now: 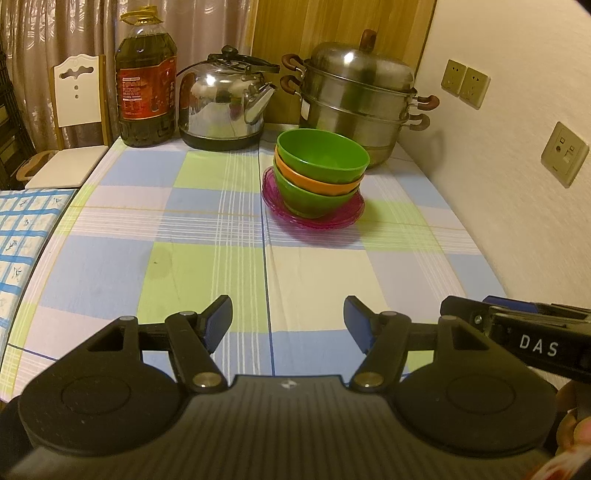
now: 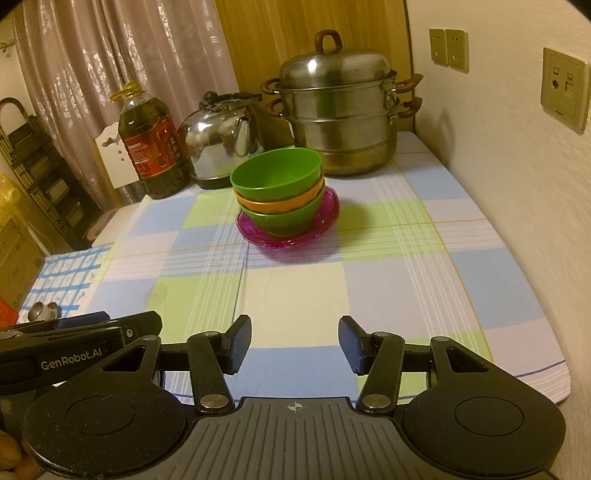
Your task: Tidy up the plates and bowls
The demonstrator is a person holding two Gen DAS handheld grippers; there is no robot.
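**Left wrist view: bowls stacked on plates at the back right, both grippers empty**

Left wrist view, from left to right: a white chair [image 1: 75, 96] stands past the table's far left corner, in front of a patterned curtain [image 1: 55, 33]. On the checked tablecloth [image 1: 192, 229], along the far edge, stand a large oil bottle [image 1: 146, 79], a steel kettle [image 1: 229, 99] just beside it, and a tiered steel steamer pot [image 1: 360, 96] close to the wall. In front of the steamer sits the stack: a top green bowl [image 1: 323, 155] nested in an orange bowl [image 1: 314, 179], which sits in a bottom green bowl [image 1: 314, 199], all resting on the pink plates [image 1: 343, 214]. The top bowl leans a little to the left. Wall sockets [image 1: 465, 83] show on the right.

The left gripper [image 1: 288, 323] hangs over the near part of the cloth, jaws spread, nothing between them, well apart from the stack.

In the right wrist view the same row runs bottle, kettle, steamer, with the stack ahead and slightly left of centre. The right gripper [image 2: 294, 345] is likewise released and empty above the near edge of the table, its pads parted over bare cloth.
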